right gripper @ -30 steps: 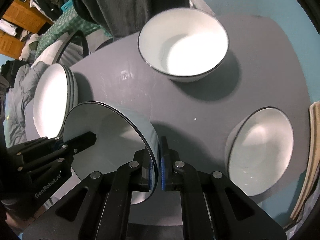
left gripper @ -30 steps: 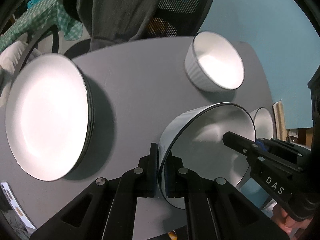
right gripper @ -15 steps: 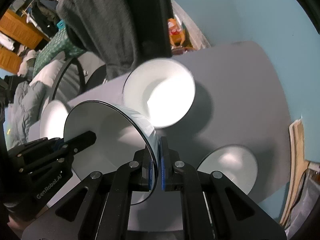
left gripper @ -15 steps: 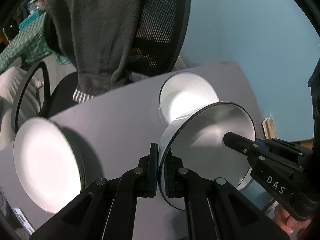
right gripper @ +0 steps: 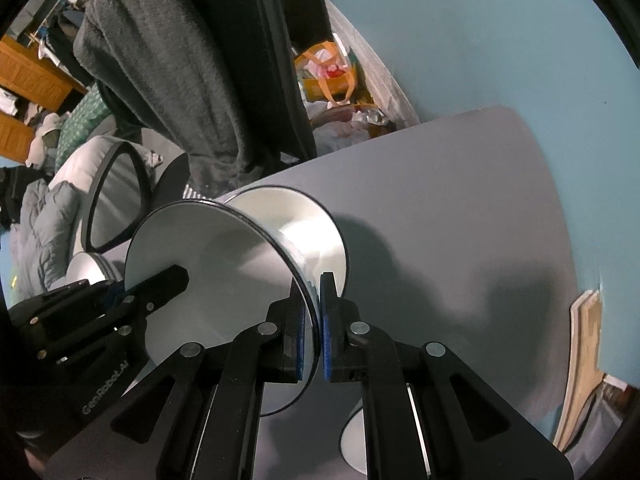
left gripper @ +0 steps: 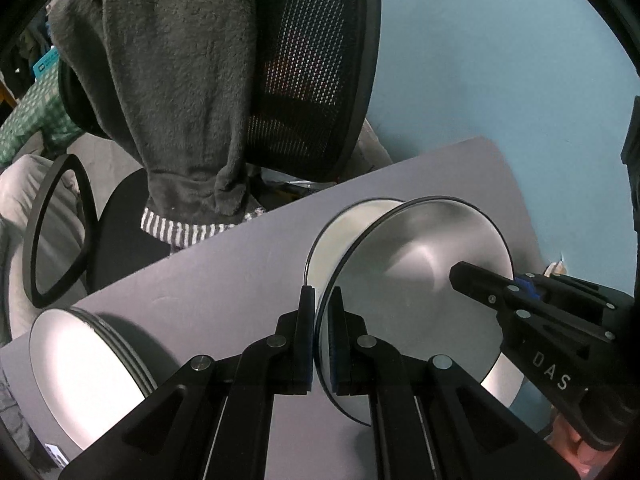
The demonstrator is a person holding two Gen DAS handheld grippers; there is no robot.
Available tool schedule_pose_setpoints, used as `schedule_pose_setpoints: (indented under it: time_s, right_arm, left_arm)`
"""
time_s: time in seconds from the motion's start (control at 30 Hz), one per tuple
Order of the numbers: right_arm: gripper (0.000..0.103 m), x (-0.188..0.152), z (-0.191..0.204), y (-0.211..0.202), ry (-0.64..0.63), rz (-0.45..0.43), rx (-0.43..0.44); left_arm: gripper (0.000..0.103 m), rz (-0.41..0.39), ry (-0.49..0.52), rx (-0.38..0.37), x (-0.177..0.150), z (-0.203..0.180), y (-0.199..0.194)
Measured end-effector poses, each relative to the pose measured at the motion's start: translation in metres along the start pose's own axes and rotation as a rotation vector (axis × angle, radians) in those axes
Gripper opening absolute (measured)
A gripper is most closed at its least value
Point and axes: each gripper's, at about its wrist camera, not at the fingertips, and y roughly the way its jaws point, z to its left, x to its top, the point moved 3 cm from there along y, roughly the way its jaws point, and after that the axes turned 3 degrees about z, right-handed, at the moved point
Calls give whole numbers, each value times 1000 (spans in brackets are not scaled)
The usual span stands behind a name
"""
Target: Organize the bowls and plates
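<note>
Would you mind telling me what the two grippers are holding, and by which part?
Both hold one white bowl, each pinching its dark rim: the left gripper on the near-left edge, the right gripper on the opposite edge.

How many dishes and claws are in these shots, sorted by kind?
Bowls: 3 (held bowl, bowl behind it, bowl at the near edge)
Plate stacks: 1 (plate stack)
Claws: 2 (left claw, right claw)
Total: 6
</note>
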Motion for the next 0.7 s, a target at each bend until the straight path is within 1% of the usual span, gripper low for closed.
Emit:
schedule_pose_setpoints:
  time_s: [0.17, 0.33, 0.47, 0.57, 0.6, 0.7]
  right_arm:
    - [7, 7, -5, 4, 11, 13, 5]
    - [7, 10, -8, 12, 17, 38, -3]
    - [7, 12, -9, 14, 7, 50, -14]
    - [8, 14, -9, 16, -5, 58, -43]
    - [9, 16, -9, 16, -11, 58, -44]
    - [10, 17, -9, 16, -16, 59, -48]
  left_arm:
    - [6, 17, 15, 35, 9, -4, 8]
    - [7, 42, 35, 66, 10, -7, 19]
    - [8, 36, 57, 91, 12, -9, 21]
    - [7, 59, 76, 94, 10, -9, 28]
    - [8, 62, 75, 88, 9, -8, 30]
    - [10, 75, 65, 74, 7, -8, 33]
